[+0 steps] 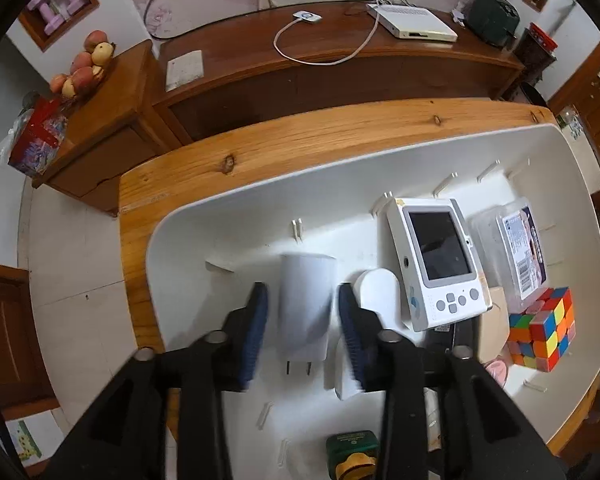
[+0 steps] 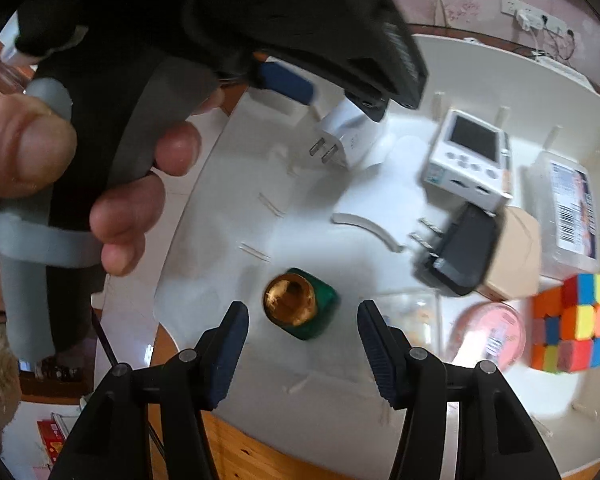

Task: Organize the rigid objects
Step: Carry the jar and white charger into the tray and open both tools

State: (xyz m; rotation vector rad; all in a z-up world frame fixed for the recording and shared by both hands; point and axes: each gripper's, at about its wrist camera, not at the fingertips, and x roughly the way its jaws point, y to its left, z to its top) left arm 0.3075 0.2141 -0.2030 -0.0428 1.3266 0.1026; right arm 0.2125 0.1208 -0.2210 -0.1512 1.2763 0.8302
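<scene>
Left gripper (image 1: 303, 330): jaws spread, straddling the white charger (image 1: 306, 312), which lies in the white tray (image 1: 228, 216) on the desk (image 1: 260, 140), prongs toward the camera; no contact visible. Right gripper (image 2: 302, 354): jaws spread, empty, hovering just short of the green cap (image 2: 300, 304) near the tray's edge. Charger judged light, rigid, smooth plastic and possibly slippery; best taken across its flat sides at mid-body, clear of the prongs.
</scene>
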